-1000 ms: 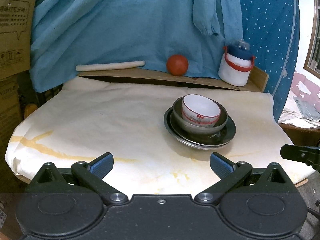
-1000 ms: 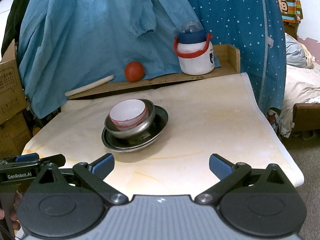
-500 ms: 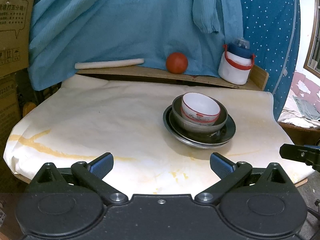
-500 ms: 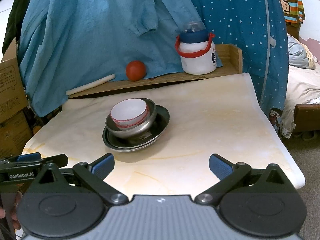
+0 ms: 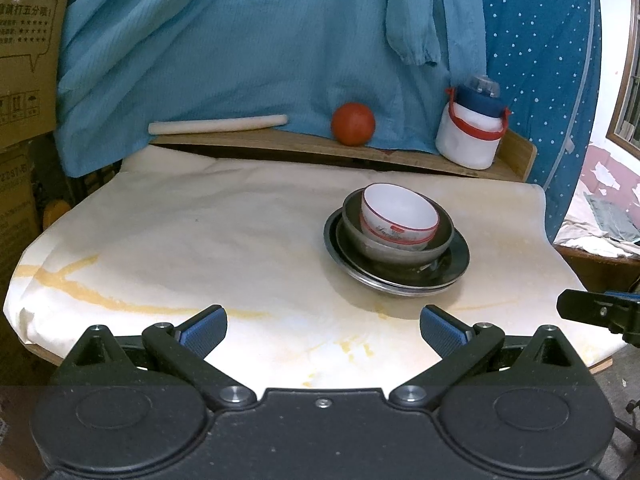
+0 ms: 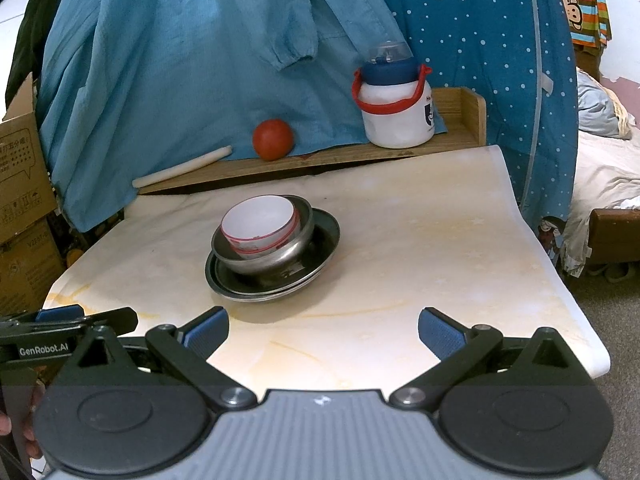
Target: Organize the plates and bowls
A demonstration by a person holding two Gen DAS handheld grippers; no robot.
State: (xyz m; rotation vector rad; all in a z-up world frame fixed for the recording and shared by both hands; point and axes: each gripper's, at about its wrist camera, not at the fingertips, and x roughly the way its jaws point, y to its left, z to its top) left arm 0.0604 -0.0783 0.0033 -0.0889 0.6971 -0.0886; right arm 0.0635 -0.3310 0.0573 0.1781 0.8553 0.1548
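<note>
Nearest the front edge of the cream, yellow-veined table surface [image 6: 420,240], both tools hang with nothing between their fingers: the left gripper [image 5: 323,330] and the right gripper [image 6: 323,330] each have their blue pads spread wide.

Beyond them, toward the middle of the surface, the white ceramic bowl with a red rim band [image 6: 260,226] sits tilted inside a grey metal bowl [image 6: 276,254], which rests on stacked dark metal plates [image 6: 316,252]. From the left fingers the stack lies ahead and rightward; from the right fingers, ahead and leftward. Neither gripper looks clearly nearer.

At the back edge, a wooden ledge [image 6: 328,156] carries a red ball [image 6: 273,139] and a white jug with a blue lid [image 6: 394,114].
</note>
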